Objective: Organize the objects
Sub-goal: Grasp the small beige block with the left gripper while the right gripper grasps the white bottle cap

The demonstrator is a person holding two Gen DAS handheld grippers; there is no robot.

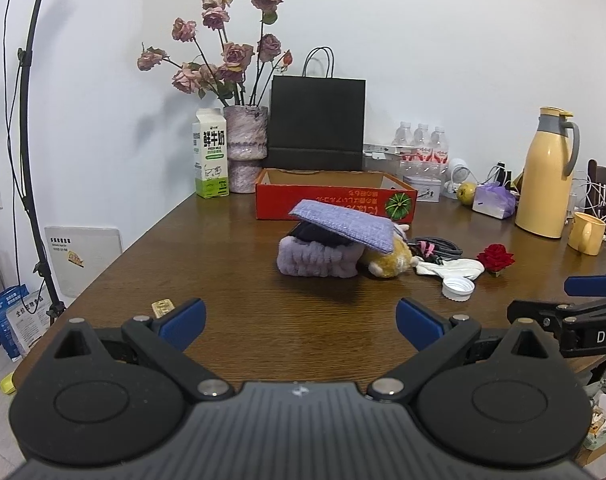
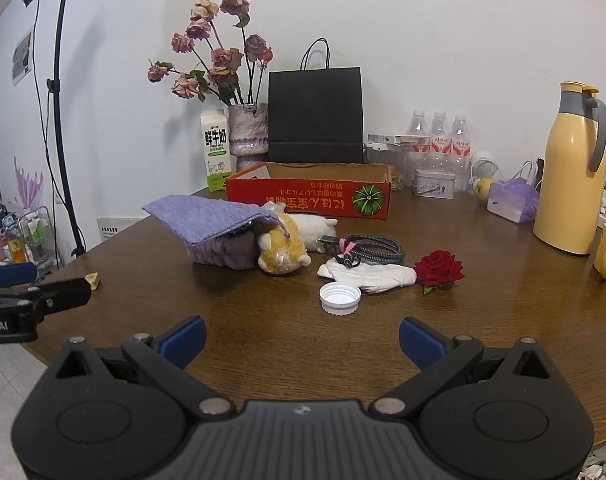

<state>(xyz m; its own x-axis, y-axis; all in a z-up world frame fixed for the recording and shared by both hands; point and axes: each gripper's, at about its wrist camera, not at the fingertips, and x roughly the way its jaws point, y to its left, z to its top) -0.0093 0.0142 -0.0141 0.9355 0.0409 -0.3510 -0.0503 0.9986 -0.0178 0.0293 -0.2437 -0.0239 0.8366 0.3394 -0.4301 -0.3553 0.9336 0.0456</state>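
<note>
A pile lies mid-table: a purple knitted cloth (image 1: 345,224) (image 2: 207,216) leans over a fluffy lilac headband (image 1: 319,258) (image 2: 227,254) and a yellow plush toy (image 1: 389,262) (image 2: 283,250). Beside them lie a coiled grey cable (image 2: 373,246), a white glove (image 2: 369,274), a red rose (image 2: 439,266) (image 1: 495,258) and a white bottle cap (image 2: 339,298) (image 1: 457,289). An open red cardboard box (image 1: 335,200) (image 2: 309,196) stands behind. My left gripper (image 1: 301,324) is open and empty, short of the pile. My right gripper (image 2: 303,340) is open and empty, short of the cap.
At the back stand a milk carton (image 1: 210,154), a vase of dried roses (image 1: 247,148), a black paper bag (image 1: 317,120), water bottles (image 2: 439,140) and a tin (image 2: 433,184). A yellow thermos (image 2: 573,172) and mug (image 1: 587,234) stand right. A small yellow piece (image 2: 93,280) lies at the left edge.
</note>
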